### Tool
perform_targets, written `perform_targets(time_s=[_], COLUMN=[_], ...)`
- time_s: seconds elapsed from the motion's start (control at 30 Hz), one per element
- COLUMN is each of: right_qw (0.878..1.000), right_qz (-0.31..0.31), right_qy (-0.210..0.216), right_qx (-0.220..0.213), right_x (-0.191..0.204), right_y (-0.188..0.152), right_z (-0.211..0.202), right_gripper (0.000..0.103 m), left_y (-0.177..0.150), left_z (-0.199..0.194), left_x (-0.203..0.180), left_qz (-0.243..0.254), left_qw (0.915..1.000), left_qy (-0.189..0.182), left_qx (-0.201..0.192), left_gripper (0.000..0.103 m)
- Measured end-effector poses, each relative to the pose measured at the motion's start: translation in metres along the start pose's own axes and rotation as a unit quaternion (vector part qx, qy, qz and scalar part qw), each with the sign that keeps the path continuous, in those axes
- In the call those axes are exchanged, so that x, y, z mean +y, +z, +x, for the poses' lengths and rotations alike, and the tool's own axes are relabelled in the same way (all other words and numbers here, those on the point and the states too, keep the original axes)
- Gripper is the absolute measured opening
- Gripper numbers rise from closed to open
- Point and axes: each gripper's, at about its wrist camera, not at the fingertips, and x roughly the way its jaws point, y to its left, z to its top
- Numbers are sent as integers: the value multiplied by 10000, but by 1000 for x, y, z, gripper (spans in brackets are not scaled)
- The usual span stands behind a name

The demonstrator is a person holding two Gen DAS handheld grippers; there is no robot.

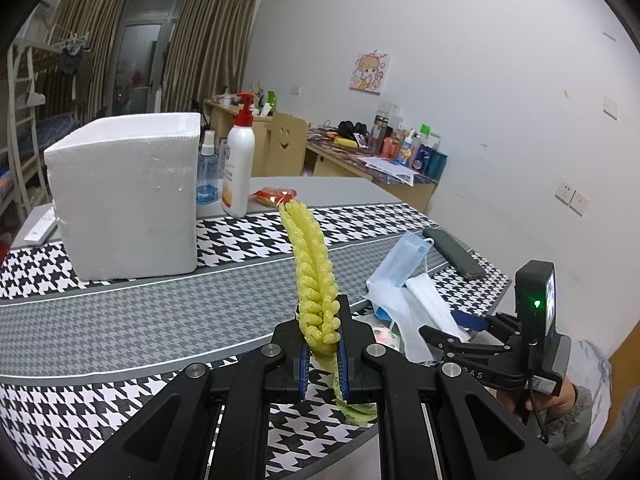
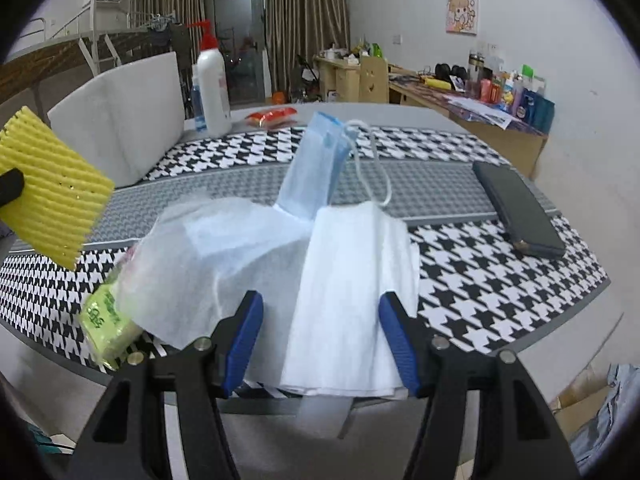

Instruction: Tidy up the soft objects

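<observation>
My left tongs (image 1: 322, 344) are clamped on the yellow foam net sleeve (image 1: 310, 268), held clear of the tabletop (image 1: 140, 312) so I can move it. My right tongs (image 2: 320, 344) are apart, straddling the white mask (image 2: 352, 280) without pinching it, presumably lining up a grab. Blue mask (image 2: 316, 168) just behind. Houndstooth cloth, styrofoam box (image 1: 124, 196), cluttered dorm room.

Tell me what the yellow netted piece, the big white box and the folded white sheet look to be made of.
Yellow netted piece: likely soft foam mesh, matte; ribbed, puffy strands squeezed flat in the left claw.
Big white box: apparently expanded polystyrene; grainy, dull, pitted faces.
Folded white sheet: probably nonwoven tissue or cloth, matte; soft stacked layers at its edge.
</observation>
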Motion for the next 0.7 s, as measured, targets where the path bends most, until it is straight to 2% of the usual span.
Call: perform_targets(time_s=[0.1, 0.17, 0.23, 0.4, 0.57, 0.7], right_qw=[9999, 9998, 9997, 9993, 9983, 9984], right_qz=[45, 103, 147, 312, 466, 473], right_qy=[-62, -37, -41, 153, 363, 283], right_qx=[101, 148, 177, 138, -23, 98], right_x=[-3, -4, -6, -12, -17, -19], right_y=[-1, -1, 0, 3, 8, 6], right_z=[4, 5, 3, -5, -14, -7], right_gripper=[65, 56, 43, 28, 26, 29], left_y=[0, 0, 0, 1, 0, 0], left_z=[2, 3, 5, 6, 7, 8], left_x=[0, 1, 1, 0, 1, 1], left_qz=[12, 10, 1, 13, 10, 26], left_qw=[10000, 10000, 10000, 10000, 10000, 10000], left_qy=[-5, -3, -4, -7, -30, -31], left_qx=[9, 27, 41, 38, 57, 75], left_gripper=[12, 12, 12, 12, 12, 12])
